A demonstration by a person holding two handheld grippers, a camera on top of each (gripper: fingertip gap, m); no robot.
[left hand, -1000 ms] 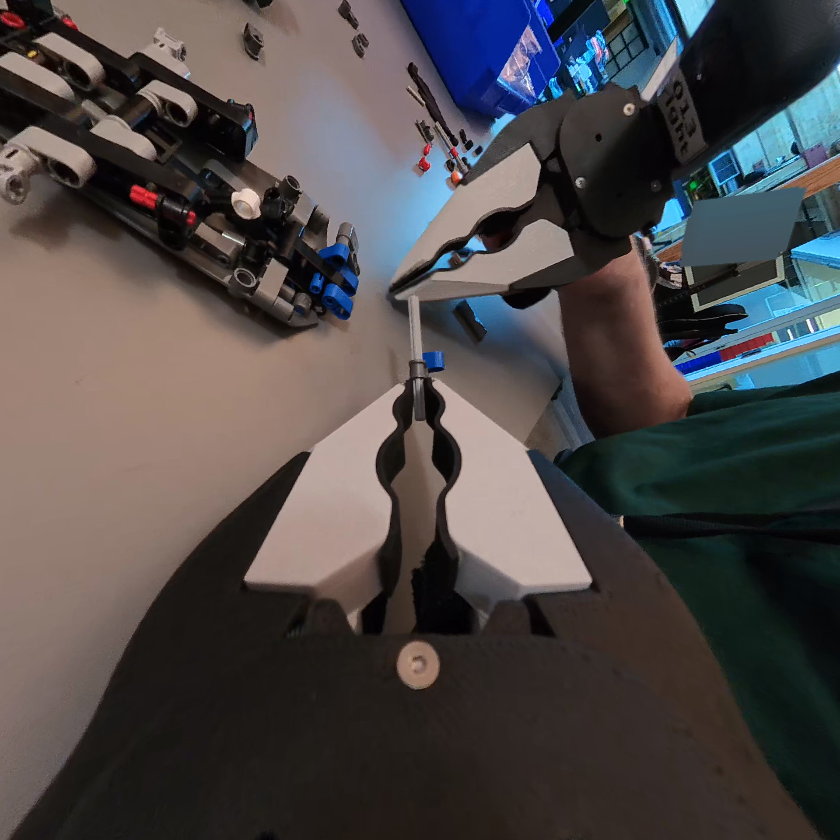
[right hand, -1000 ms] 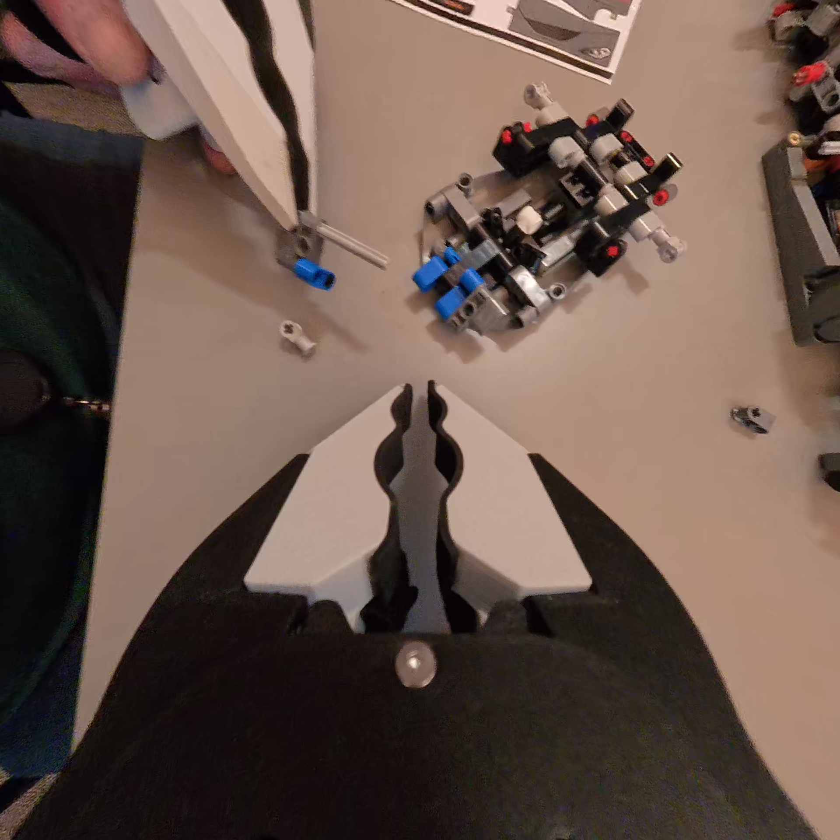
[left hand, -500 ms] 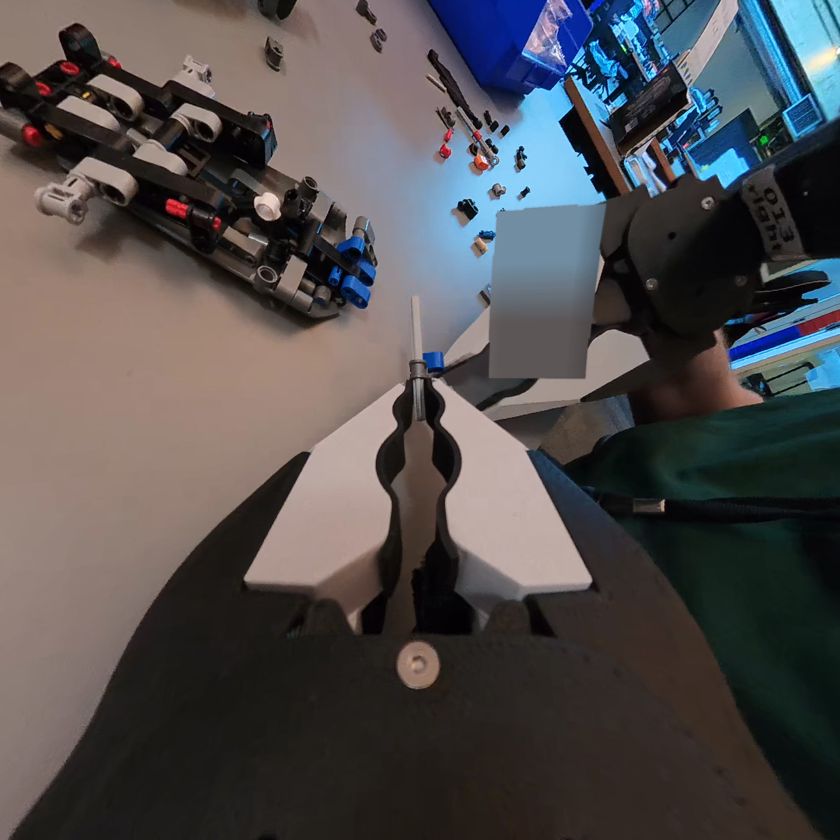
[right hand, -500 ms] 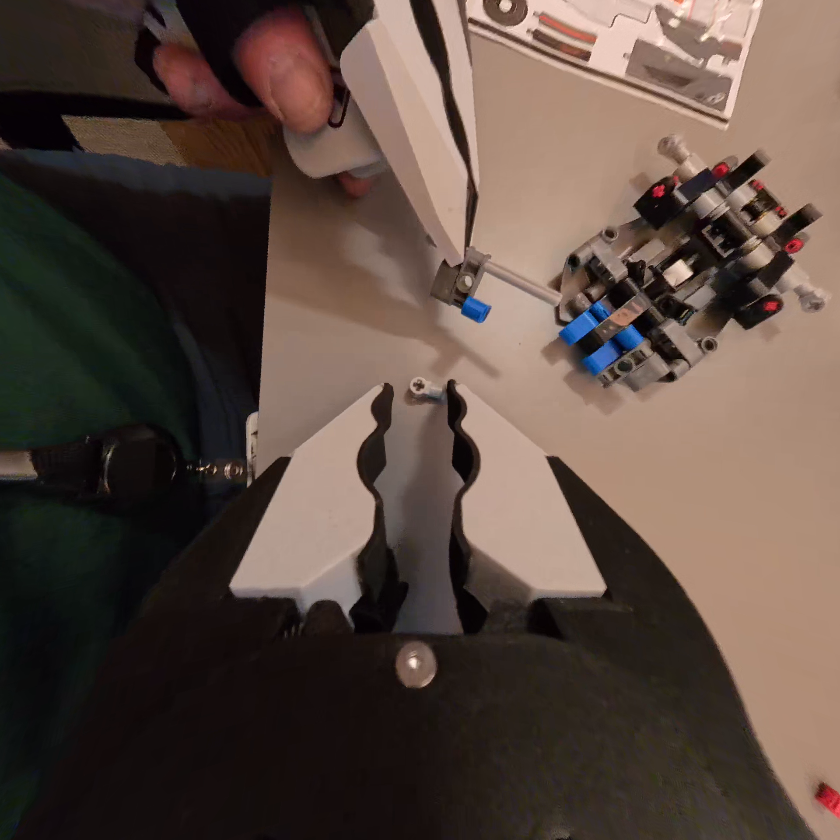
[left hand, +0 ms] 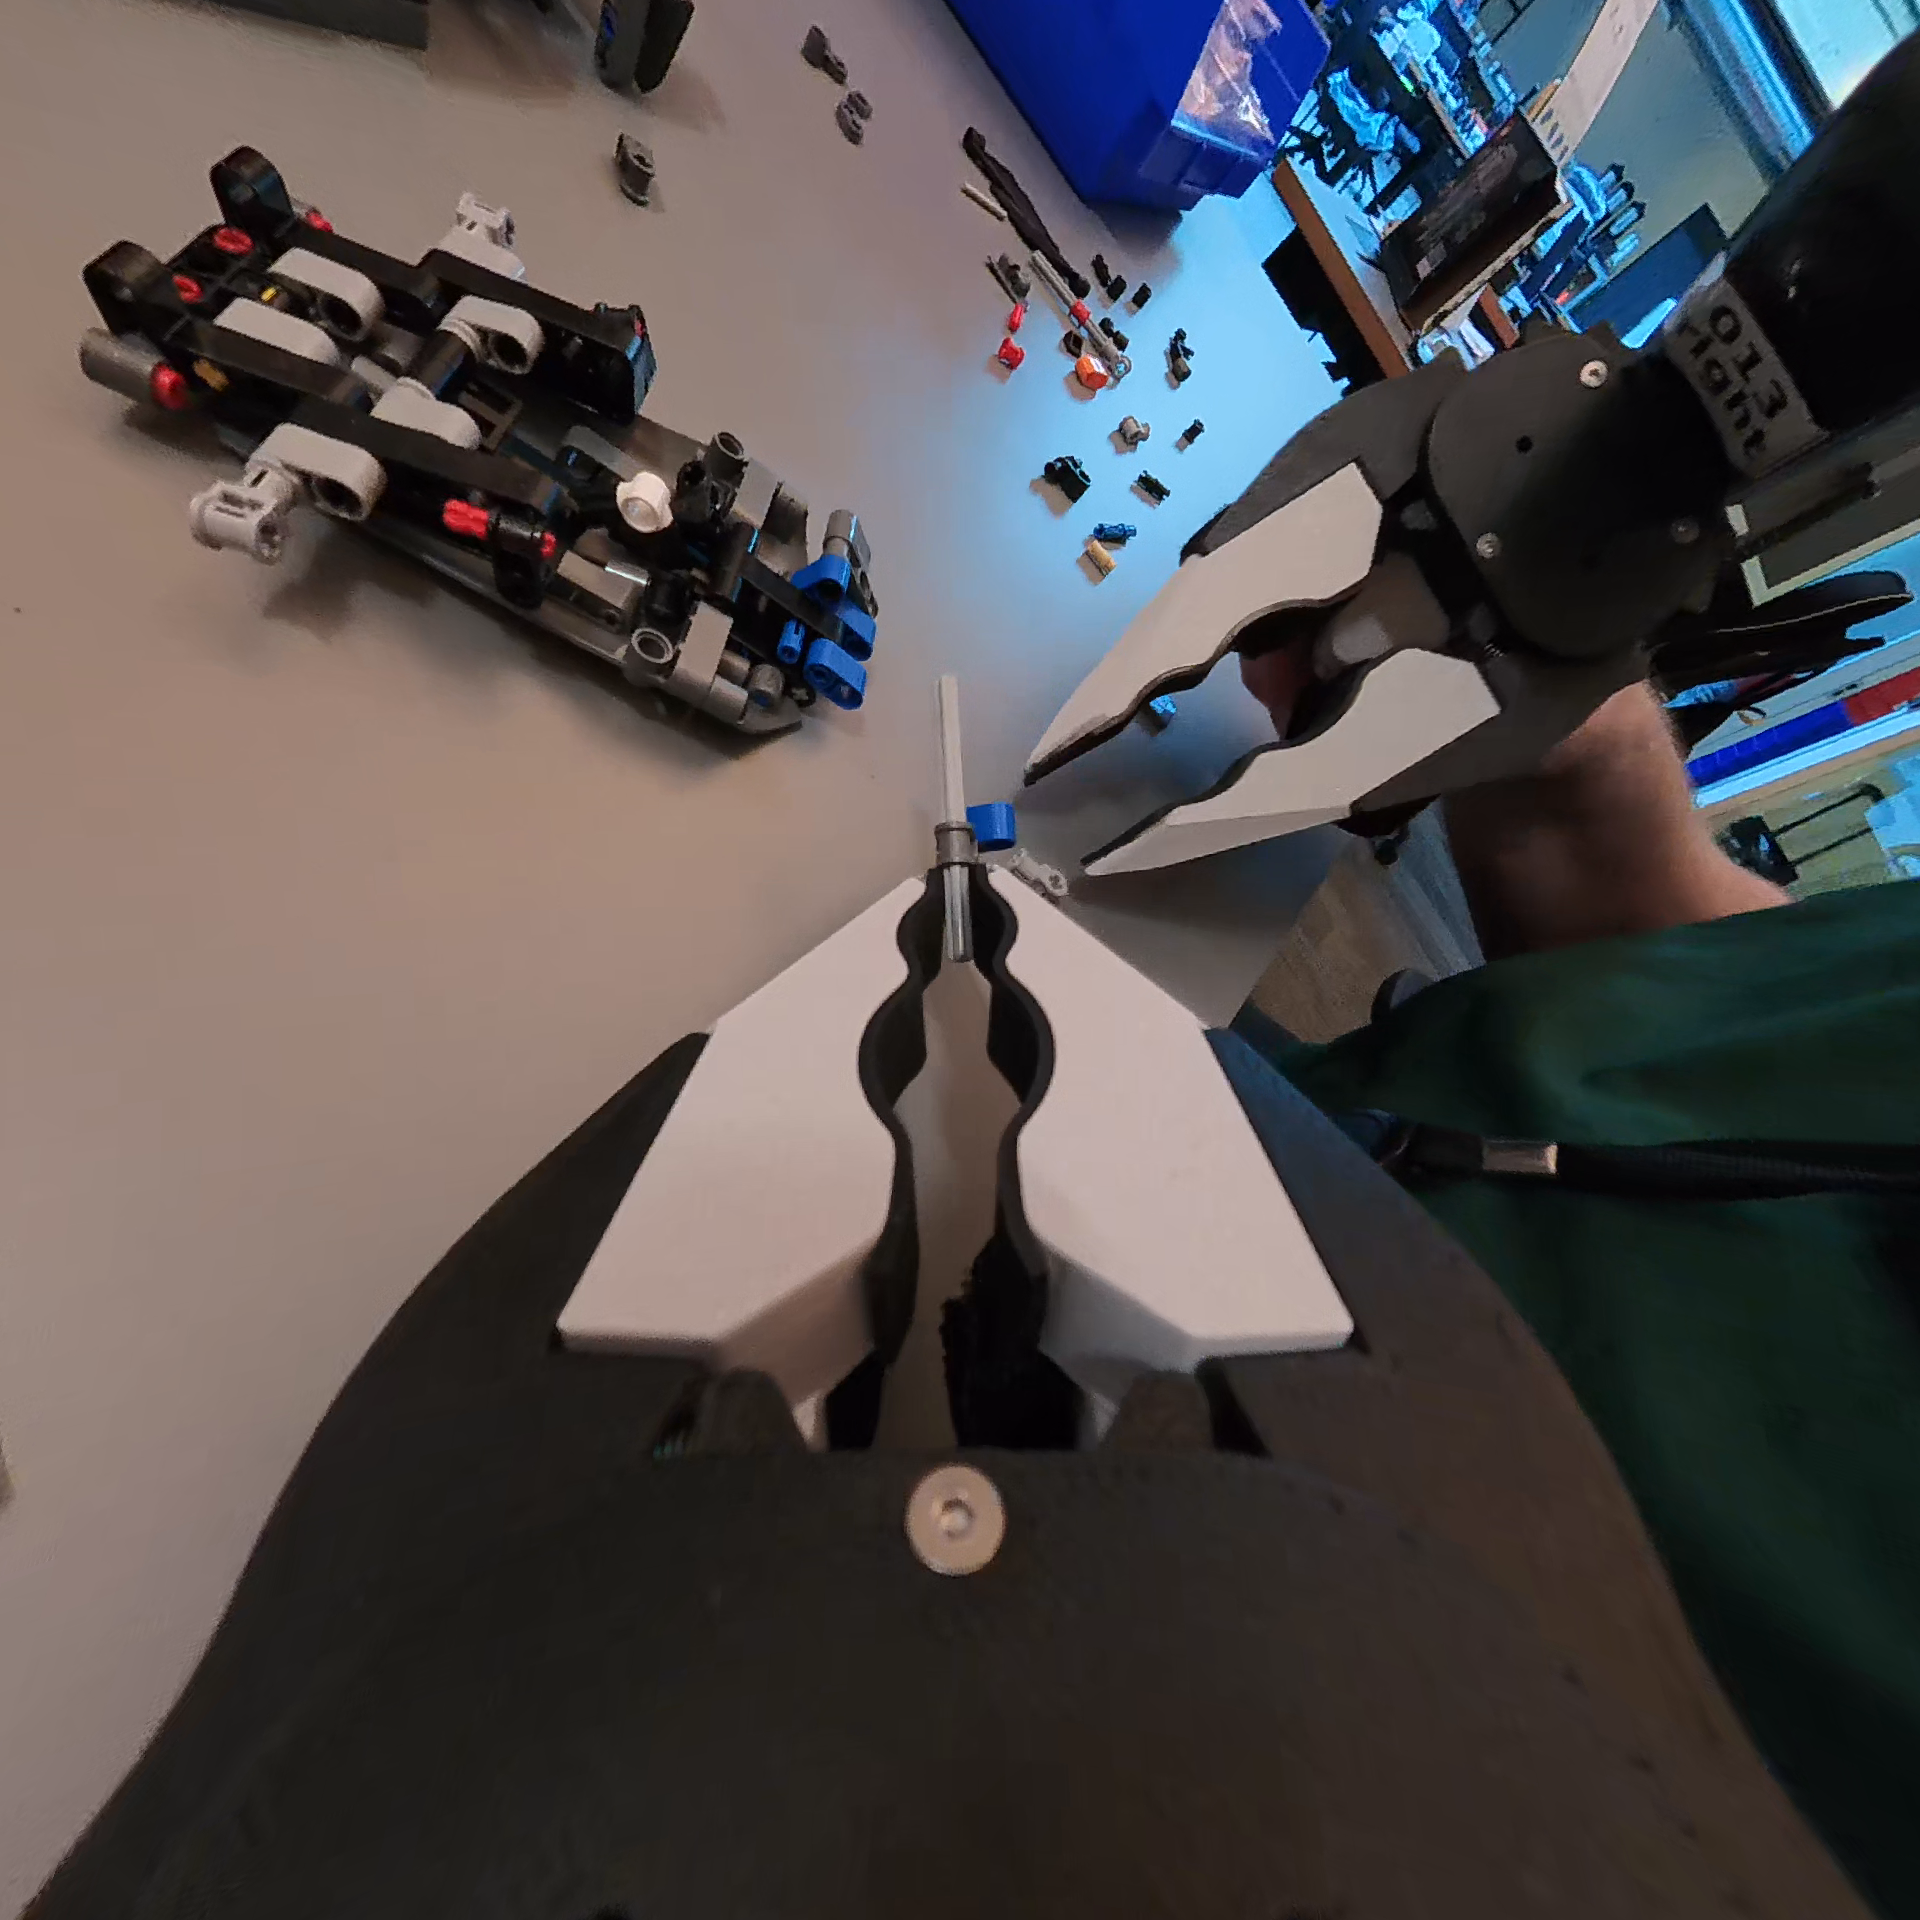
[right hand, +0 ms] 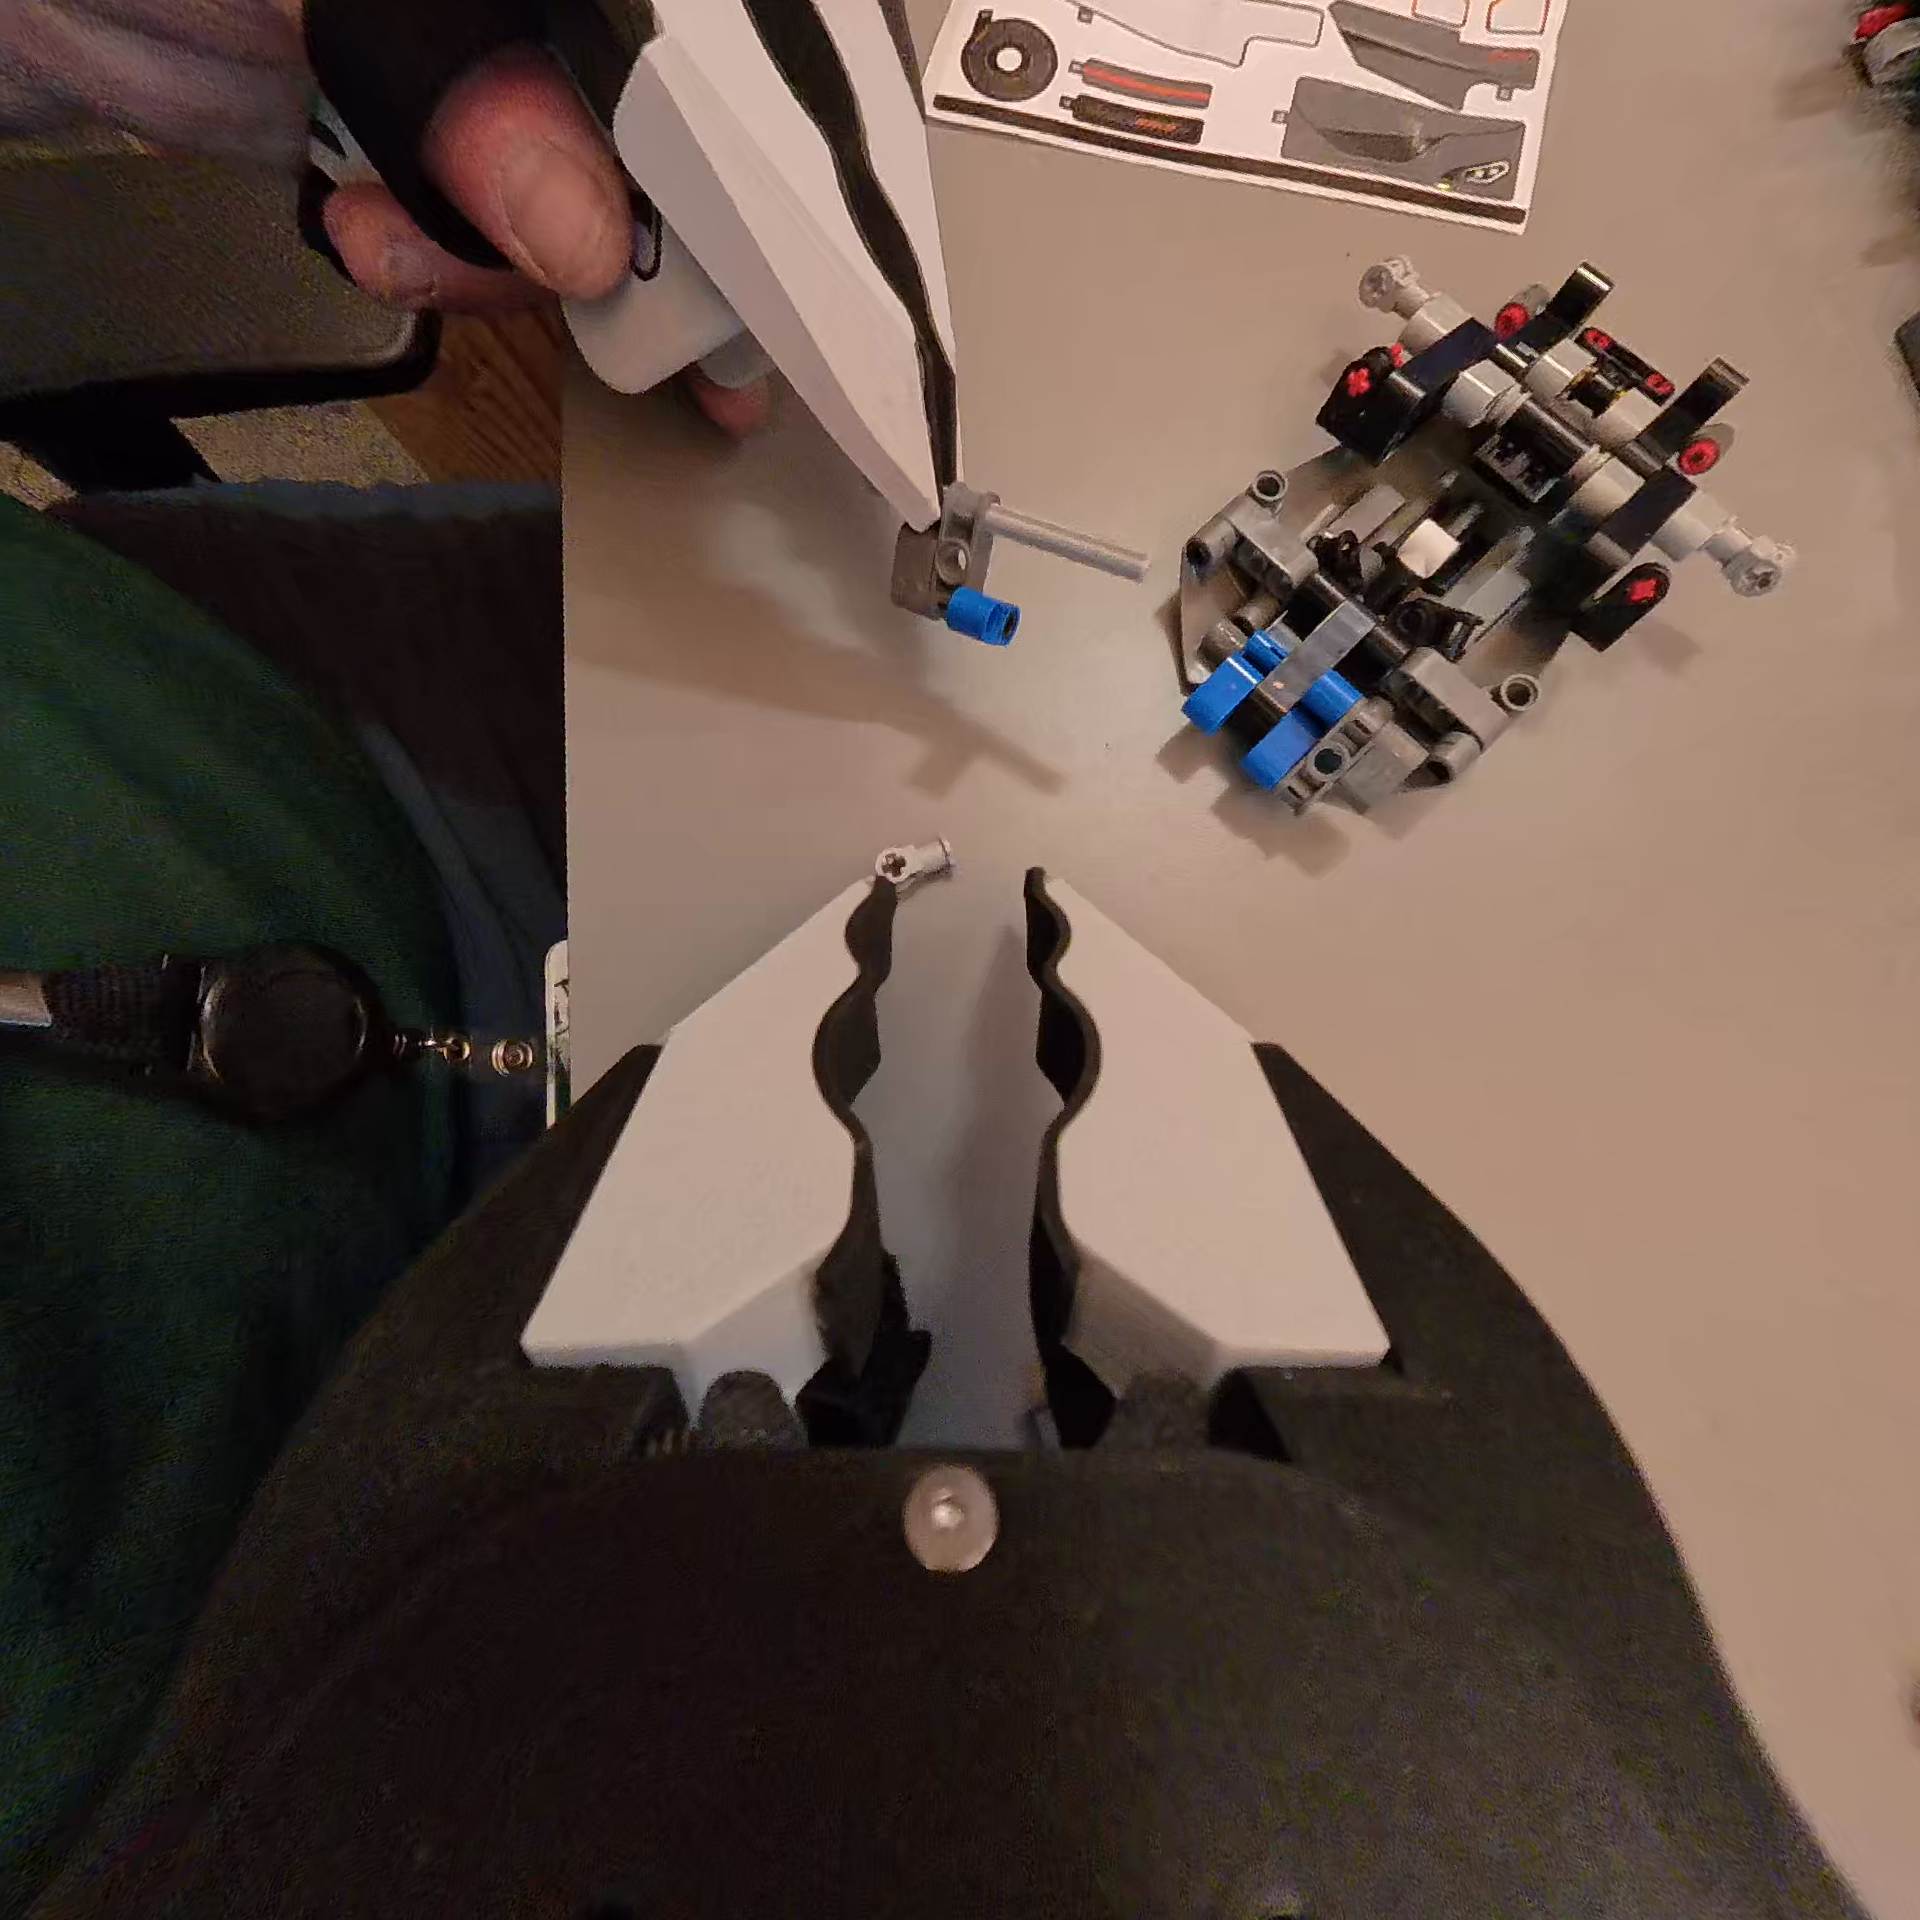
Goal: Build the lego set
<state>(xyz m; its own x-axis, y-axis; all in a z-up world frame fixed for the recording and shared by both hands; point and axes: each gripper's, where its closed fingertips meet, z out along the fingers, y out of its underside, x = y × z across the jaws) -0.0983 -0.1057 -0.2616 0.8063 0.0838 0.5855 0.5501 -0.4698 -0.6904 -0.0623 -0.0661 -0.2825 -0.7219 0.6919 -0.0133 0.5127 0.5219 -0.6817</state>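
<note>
While the left tongs (left hand: 958, 894) pinch a thin grey plastic axle with a grey-and-blue connector (right hand: 961, 566), the right tongs (right hand: 956, 883) gape wide over a tiny pale-grey pin (right hand: 912, 861) on the grey surface (right hand: 1351, 1039); light, stiff and likely slippery, it wants gripping across its middle.

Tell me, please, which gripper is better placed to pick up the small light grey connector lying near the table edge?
The right gripper: it is open and empty, the connector at its fingertip. The left gripper is shut on the axle piece.

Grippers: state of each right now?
Left gripper: shut on the grey axle piece with the blue pin.
Right gripper: open, empty, tips at a small grey connector on the table.
</note>
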